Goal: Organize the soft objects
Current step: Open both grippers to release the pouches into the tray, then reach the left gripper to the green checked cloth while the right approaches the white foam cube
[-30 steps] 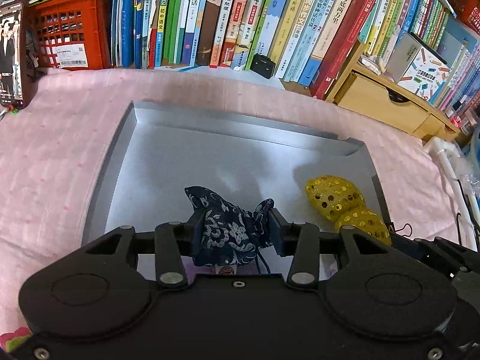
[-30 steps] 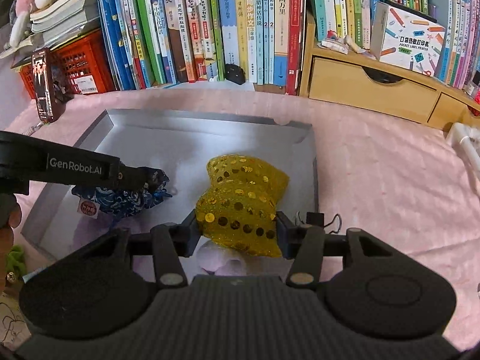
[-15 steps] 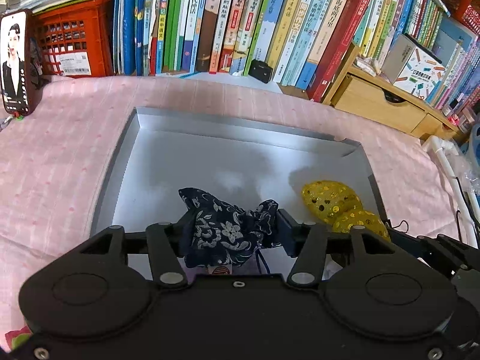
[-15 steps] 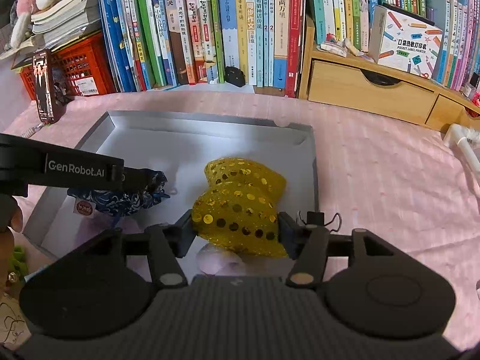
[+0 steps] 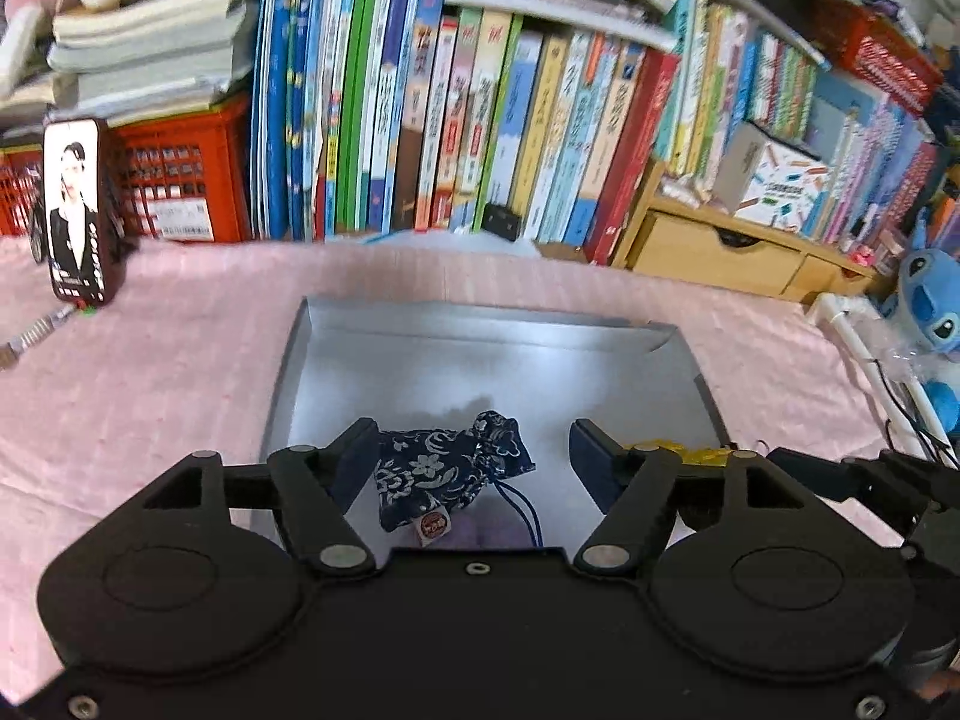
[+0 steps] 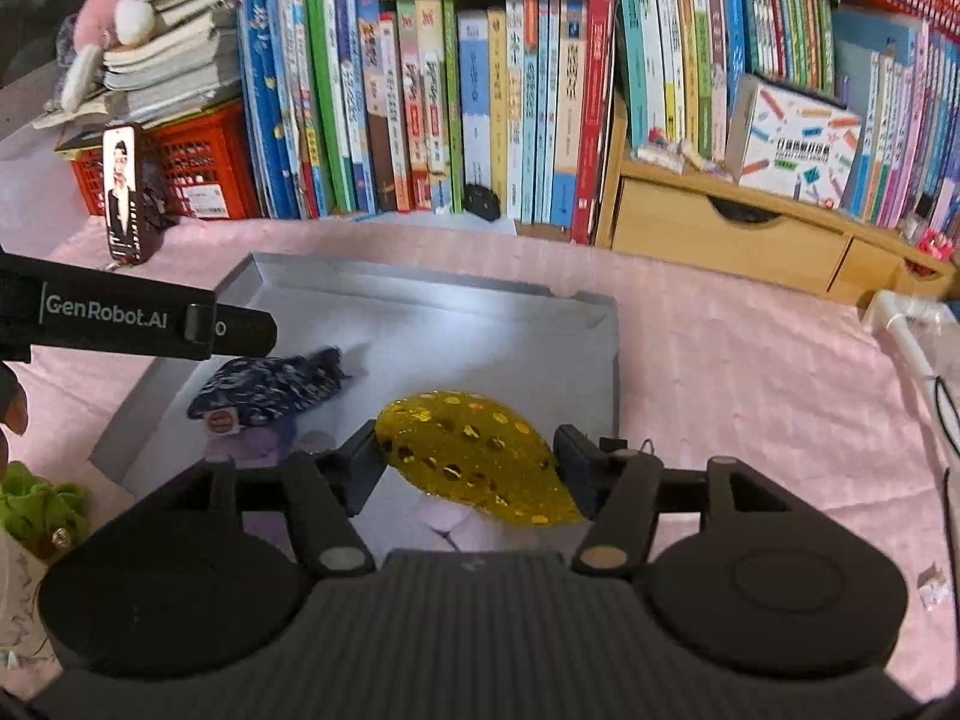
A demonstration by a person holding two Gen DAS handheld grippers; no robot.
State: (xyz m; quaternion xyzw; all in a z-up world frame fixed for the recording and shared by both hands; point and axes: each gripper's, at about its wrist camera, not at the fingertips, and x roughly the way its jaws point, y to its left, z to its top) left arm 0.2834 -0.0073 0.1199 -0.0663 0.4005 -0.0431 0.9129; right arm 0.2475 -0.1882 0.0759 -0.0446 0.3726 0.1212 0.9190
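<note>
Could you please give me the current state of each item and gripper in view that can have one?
left gripper: jaws opening, clear of the pouch.
right gripper: jaws opening, gold pouch between them.
blue floral pouch: lying in the tray, released.
gold sequin pouch: lying in the tray.
silver tray: open, holding both pouches.
wooden drawer: closed.
phone: screen on, propped upright.

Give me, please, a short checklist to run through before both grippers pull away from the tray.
1. Blue pouch lies in the tray: ok.
2. Gold pouch lies in the tray: ok.
3. Left gripper, jaws opening, is clear of the blue pouch: cannot tell; one finger sits close against it, the other stands well apart.
4. Right gripper, jaws opening, has let go of the gold pouch: cannot tell; the pouch fills the gap.
5. Blue pouch's cord is free of the fingers: ok.
</note>
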